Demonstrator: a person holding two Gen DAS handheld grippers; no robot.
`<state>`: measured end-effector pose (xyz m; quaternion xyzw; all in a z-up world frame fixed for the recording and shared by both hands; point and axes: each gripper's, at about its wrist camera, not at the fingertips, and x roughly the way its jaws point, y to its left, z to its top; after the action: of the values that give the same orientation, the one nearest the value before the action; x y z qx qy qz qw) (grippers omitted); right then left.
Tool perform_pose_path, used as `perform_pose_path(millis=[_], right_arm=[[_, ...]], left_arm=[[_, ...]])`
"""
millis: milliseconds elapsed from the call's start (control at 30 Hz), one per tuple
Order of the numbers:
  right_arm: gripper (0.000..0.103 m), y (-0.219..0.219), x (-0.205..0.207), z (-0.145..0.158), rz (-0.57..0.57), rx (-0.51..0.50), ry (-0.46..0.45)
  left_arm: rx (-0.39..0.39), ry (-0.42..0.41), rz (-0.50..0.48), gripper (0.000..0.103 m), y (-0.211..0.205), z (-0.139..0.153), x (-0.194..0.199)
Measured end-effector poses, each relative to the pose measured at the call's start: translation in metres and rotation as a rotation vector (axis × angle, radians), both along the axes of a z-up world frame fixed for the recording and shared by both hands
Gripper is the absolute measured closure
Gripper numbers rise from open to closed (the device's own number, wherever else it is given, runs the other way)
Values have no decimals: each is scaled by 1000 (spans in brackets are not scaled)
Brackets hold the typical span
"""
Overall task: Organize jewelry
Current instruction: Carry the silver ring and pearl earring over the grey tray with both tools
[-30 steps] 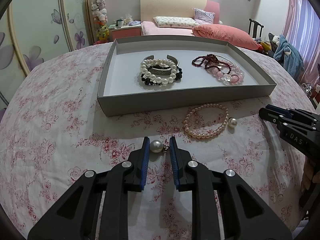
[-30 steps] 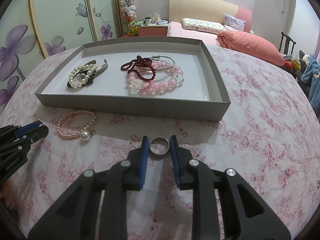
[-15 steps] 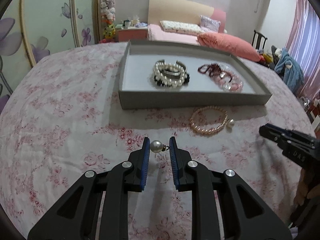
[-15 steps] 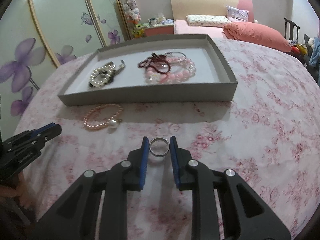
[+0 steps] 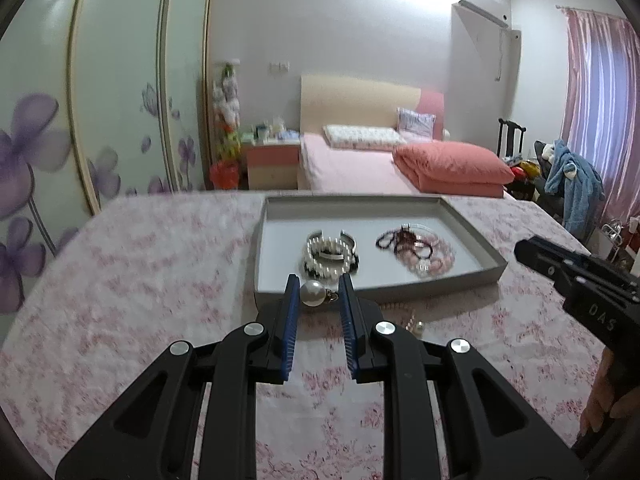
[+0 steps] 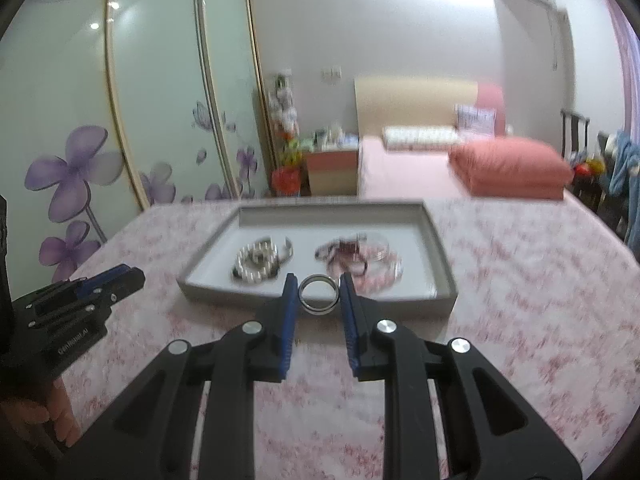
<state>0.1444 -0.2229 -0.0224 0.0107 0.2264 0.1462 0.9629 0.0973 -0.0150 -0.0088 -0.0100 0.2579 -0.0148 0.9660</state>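
My left gripper (image 5: pixel 318 294) is shut on a pearl earring (image 5: pixel 313 293), held above the floral tablecloth in front of the grey tray (image 5: pixel 264 220). In the tray lie a white pearl and black bead bracelet pile (image 5: pixel 330 254) and a pink and dark red bead pile (image 5: pixel 420 246). Just past my right finger a second pearl (image 5: pixel 418 326) of the pink pearl bracelet peeks out; the rest is hidden. My right gripper (image 6: pixel 319 294) is shut on a silver ring (image 6: pixel 319 294), lifted before the tray (image 6: pixel 436 236). Each gripper shows in the other's view, the right gripper (image 5: pixel 568 272) and the left gripper (image 6: pixel 86 296).
The tablecloth (image 5: pixel 140 280) covers a round table. Beyond it stand a pink bed (image 5: pixel 380 160), a nightstand (image 5: pixel 272 160), floral wardrobe doors (image 5: pixel 100 120) at left, and a chair with blue clothes (image 5: pixel 572 184) at right. A person's hand (image 6: pixel 56 412) holds the left gripper.
Both grippers have risen off the tablecloth and tilted up toward level, carrying the pearl earring and the ring. The tray now sits lower and smaller in both views.
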Motion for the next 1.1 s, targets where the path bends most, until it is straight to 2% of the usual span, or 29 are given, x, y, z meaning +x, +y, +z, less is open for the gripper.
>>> perform_pose_path(millis=[233,433,833,1100], right_arm=[[81,6,-20,22,-71,-51,-196],[81,5,-25,32,-134,-60,-302],[81,7,-7,41,-148,-53,-329],[81,8,7,36,-151,-53,-312]], left_arm=[[46,-87,17,82,-7,10,-4],[64,-136,33,82,-14,16,-4],[51,-176,44,82,-14,26,12],[35,-159,39,82,-14,22,28]])
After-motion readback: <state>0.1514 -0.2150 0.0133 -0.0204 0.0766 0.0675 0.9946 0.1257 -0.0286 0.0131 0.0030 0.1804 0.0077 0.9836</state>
